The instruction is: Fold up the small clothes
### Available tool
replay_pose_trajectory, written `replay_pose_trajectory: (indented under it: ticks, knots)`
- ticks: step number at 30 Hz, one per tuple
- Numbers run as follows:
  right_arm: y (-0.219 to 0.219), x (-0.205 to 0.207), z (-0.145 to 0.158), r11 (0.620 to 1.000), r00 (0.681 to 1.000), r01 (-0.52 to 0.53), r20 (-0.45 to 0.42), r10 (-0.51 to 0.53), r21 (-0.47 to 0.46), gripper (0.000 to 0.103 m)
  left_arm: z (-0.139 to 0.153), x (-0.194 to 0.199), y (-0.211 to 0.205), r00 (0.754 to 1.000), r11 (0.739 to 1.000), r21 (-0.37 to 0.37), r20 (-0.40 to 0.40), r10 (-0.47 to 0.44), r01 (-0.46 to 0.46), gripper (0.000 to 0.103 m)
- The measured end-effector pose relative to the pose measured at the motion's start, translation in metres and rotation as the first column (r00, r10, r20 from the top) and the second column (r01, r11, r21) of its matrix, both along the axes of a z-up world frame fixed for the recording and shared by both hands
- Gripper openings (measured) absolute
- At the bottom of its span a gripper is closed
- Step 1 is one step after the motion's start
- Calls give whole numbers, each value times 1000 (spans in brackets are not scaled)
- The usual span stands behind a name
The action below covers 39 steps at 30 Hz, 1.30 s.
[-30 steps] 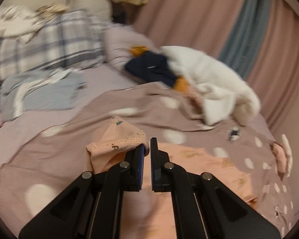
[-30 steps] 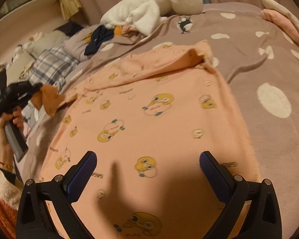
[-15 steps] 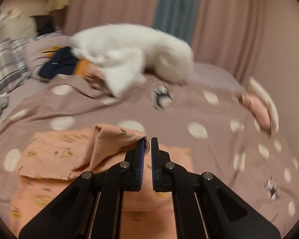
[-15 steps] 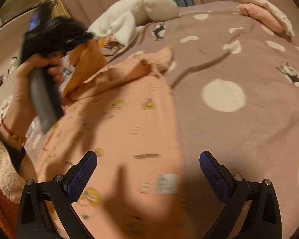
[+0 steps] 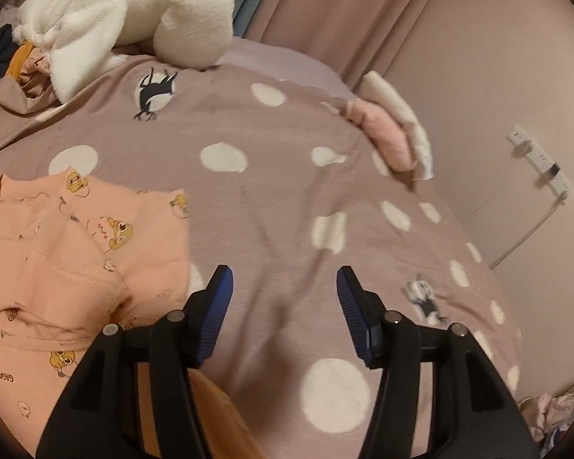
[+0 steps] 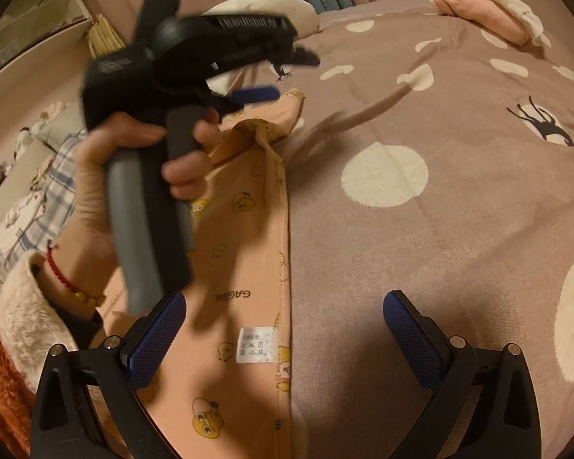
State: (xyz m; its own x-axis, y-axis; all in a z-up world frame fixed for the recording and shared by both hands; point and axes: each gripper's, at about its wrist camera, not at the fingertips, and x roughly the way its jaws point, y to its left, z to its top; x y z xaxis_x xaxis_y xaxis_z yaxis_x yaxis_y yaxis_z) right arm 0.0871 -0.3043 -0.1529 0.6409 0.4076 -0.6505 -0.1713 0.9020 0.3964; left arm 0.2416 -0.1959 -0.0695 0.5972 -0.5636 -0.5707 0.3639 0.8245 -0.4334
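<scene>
While the spotted bedspread (image 5: 287, 199) fills both views, I see one peach garment (image 5: 57, 267) lying on it, half folded, its long axis running away from me. It sits left of my left claw (image 5: 283, 287), whose jaws have just been opening and hold nothing between them. My right claw (image 6: 283, 317) stands spread and empty over the garment's right edge, so I judge it the nearer. Two claws, one garment, one white care label (image 6: 257, 345).

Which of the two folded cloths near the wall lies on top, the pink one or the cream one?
The cream cloth lies on top. It drapes over the far side of the pink cloth, which rests directly on the dotted blanket.
</scene>
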Motion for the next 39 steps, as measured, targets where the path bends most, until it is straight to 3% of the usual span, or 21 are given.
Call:
replay_pose_trajectory:
  ticks: [3, 5, 9, 12, 16, 21, 23, 26, 29, 31, 32, 34, 36, 39]
  knots:
    - [3, 1, -1, 1000, 1000, 0, 5, 1, -21, 102, 11, -4, 11, 999, 999, -19, 19, 38, -37, 70]
    - [5, -2, -1, 999, 1000, -1, 9, 1, -50, 102, 20, -7, 28, 997, 997, -24, 25, 77, -76, 86]
    - [13, -3, -1, 995, 1000, -8, 7, 9, -100, 102, 28, -27, 62, 980, 976, 100, 62, 187, -192, 103]
    - [18, 0, 1, 992, 1000, -3, -1, 3, -122, 102, 30, -49, 78, 972, 939, 257, 120, 203, -228, 103]
    - [20, 1, -2, 991, 999, 37, 4, -37, -129, 102, 23, -81, 104, 973, 896, 381, 136, 188, -227, 103]
    - [21, 0, -5, 987, 997, 72, 8, -71, -145, 102, 4, -140, 162, 954, 881, 368, 154, 257, -297, 103]
    - [23, -1, -5, 984, 997, 74, 8, -74, -161, 102, -11, -162, 189, 927, 846, 380, 157, 339, -374, 103]
    - [22, -7, 0, 987, 996, 86, 14, -85, -138, 102, -35, -186, 224, 895, 818, 369, 115, 431, -441, 103]
    - [26, -5, 8, 998, 1000, 6, 6, -6, -65, 102, -45, -188, 237, 889, 793, 421, 81, 451, -440, 103]
    - [32, -2, 16, 1000, 1000, -14, 11, 14, -6, 102, -41, -194, 241, 876, 784, 400, 124, 466, -474, 103]
    - [37, -2, 21, 1000, 1000, -19, 22, 19, 14, 102, -40, -197, 245, 870, 793, 364, 127, 477, -488, 103]
    - [51, -1, 32, 999, 997, -38, 68, 35, 37, 102, -41, -203, 258, 870, 838, 240, 83, 485, -490, 103]
    - [70, 5, 42, 999, 993, -37, 112, 37, -6, 102, -45, -201, 271, 861, 855, 116, 4, 509, -506, 103]
    - [102, 29, 56, 990, 987, -40, 152, 61, -135, 102, -47, -198, 280, 846, 850, 30, -75, 527, -527, 103]
